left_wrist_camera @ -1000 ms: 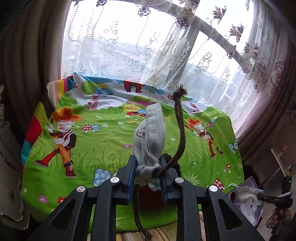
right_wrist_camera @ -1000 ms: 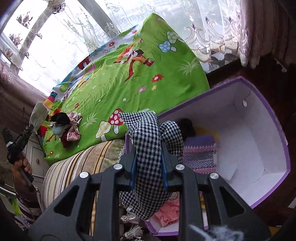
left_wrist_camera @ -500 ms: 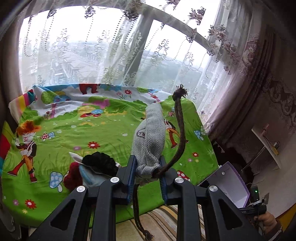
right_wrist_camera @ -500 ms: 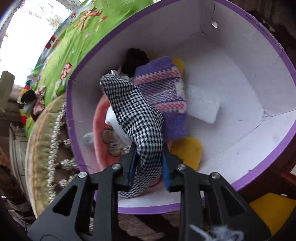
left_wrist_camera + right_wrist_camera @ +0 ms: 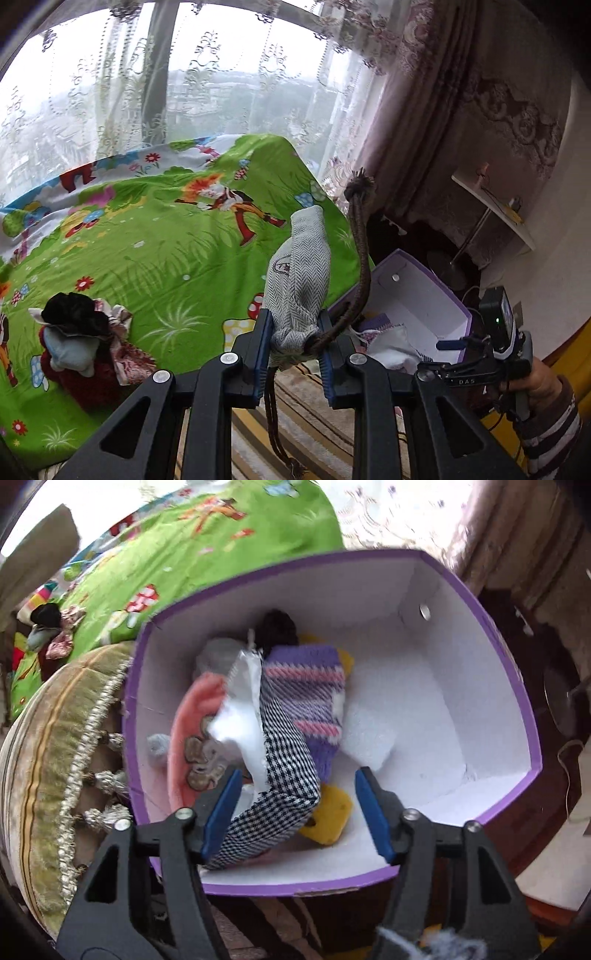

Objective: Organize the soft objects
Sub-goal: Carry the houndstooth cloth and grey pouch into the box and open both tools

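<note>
Your left gripper [image 5: 293,341] pinches a grey herringbone pouch [image 5: 297,280] with a braided brown cord [image 5: 360,266]. Your right gripper [image 5: 295,808] has just been opening, jaws spread; the houndstooth cloth [image 5: 284,797] lies loose between them inside the purple-rimmed white box [image 5: 480,686], on a purple knit [image 5: 306,698]. "DAS" reads on the right handle. Beyond, a green cartoon bedsheet [image 5: 155,243] and lace curtain [image 5: 221,74].

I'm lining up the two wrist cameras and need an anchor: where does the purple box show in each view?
Left wrist view: the purple box sits at right of centre, partly behind the grey pouch held in the left tool.
Right wrist view: the purple box fills the middle of the picture, directly under the open right tool.
Shared landmark: the green cartoon bedsheet beside the box.
</note>
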The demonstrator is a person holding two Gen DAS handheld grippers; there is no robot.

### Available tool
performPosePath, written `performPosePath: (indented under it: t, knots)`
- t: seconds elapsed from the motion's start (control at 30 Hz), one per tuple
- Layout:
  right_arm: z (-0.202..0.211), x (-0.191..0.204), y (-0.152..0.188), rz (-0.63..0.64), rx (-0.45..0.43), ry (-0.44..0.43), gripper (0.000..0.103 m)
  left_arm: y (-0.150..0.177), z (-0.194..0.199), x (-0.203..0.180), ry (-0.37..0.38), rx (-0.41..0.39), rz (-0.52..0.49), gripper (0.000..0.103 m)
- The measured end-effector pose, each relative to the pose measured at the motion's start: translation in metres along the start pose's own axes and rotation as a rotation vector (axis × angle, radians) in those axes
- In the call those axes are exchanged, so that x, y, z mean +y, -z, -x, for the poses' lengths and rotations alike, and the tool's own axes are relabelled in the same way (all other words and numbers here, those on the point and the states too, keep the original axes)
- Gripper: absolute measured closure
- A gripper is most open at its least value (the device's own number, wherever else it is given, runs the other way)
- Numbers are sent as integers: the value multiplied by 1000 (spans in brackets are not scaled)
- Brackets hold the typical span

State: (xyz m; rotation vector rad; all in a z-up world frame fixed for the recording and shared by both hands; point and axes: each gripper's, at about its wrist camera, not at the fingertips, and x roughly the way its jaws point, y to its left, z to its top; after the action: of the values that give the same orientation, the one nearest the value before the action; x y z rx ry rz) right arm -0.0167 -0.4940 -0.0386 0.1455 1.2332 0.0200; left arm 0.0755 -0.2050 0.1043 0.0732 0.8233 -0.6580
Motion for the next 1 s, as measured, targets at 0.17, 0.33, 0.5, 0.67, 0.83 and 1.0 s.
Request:
performPosePath:
  t: [0.17,0.33,0.5,0.67,0.83,1.0]
  knots:
    - [-11,-1,-6,-17,8,16,31,2,-30,-42,-40,64,-146,78]
    - [-28,-14,-7,-47,65,72,31,11,-60,-84,-80,130,-303,78]
    - [-31,-19,0,-46,85,46,31,17,-101,-112,-110,204,-412,78]
    - [-29,-22,5,-42,82,13,31,21,-138,-138,-196,256,-548,78]
    - [-20,-29,5,-58,56,-40,30,30,-167,-152,-238,341,-632,75]
    - [-12,-38,5,-77,34,-54,30,42,-184,-153,-167,456,-644,63]
